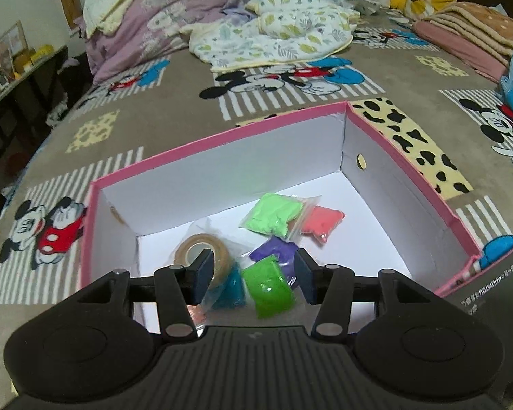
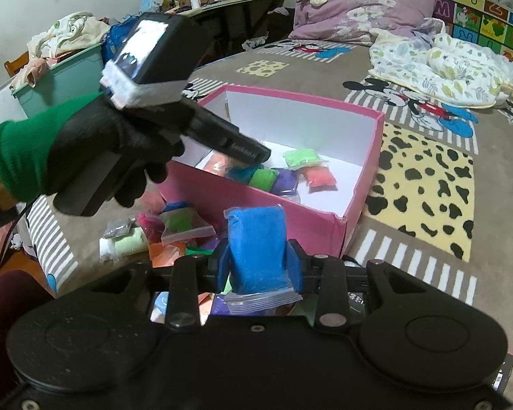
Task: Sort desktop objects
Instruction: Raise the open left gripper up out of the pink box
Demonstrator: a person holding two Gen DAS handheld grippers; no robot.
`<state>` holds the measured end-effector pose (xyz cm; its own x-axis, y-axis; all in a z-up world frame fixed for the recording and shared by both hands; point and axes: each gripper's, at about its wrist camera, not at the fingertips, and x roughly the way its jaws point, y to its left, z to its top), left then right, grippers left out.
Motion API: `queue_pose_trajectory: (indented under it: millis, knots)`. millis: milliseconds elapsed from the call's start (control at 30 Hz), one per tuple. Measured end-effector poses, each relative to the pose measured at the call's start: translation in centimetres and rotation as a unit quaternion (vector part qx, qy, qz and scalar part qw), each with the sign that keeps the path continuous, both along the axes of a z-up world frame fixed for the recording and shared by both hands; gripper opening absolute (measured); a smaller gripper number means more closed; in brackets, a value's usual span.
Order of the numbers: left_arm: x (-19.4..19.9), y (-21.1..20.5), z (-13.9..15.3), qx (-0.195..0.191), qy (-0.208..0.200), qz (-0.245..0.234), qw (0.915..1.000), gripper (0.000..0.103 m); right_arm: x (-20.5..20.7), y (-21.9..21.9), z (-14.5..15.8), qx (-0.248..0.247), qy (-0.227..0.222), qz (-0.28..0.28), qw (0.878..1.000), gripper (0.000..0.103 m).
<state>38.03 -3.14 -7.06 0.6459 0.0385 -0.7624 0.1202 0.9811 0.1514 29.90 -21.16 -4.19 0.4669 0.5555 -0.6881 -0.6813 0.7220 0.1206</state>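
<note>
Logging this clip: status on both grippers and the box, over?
Left gripper open above pink box, nothing held. Right gripper shut on blue bag, outside box. More bags wait on the bed.

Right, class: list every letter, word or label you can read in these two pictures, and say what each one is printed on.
"M": a tile of the alphabet play mat standing behind the bed.
"U": the neighbouring tile of the same mat.
Pale print on the dark grey card beside the pink box: upside down and too blurred to read.
Nothing else is legible.
</note>
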Motion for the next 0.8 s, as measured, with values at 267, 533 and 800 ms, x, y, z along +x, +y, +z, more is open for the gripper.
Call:
queue_pose_trajectory:
  millis: [267, 533, 800]
  knots:
    - [-2.9, 1.0, 1.3, -0.001, -0.017, 0.003, 0.9998, 0.050, -0.4, 0.1, 0.9, -0.007, -0.013, -0.002, 1.000, 0.034]
    - [-5.8, 1.5, 2.5, 0.004, -0.041, 0.001, 0.9992, 0.050, -0.8, 0.3, 1.7, -0.017, -0.023, -0.001, 1.000, 0.034]
    - [-9.9, 2.3, 3.5, 0.000, -0.081, -0.009, 0.9967, 0.050, -1.4, 0.7, 2.3, -0.019, -0.025, 0.004, 0.999, 0.034]
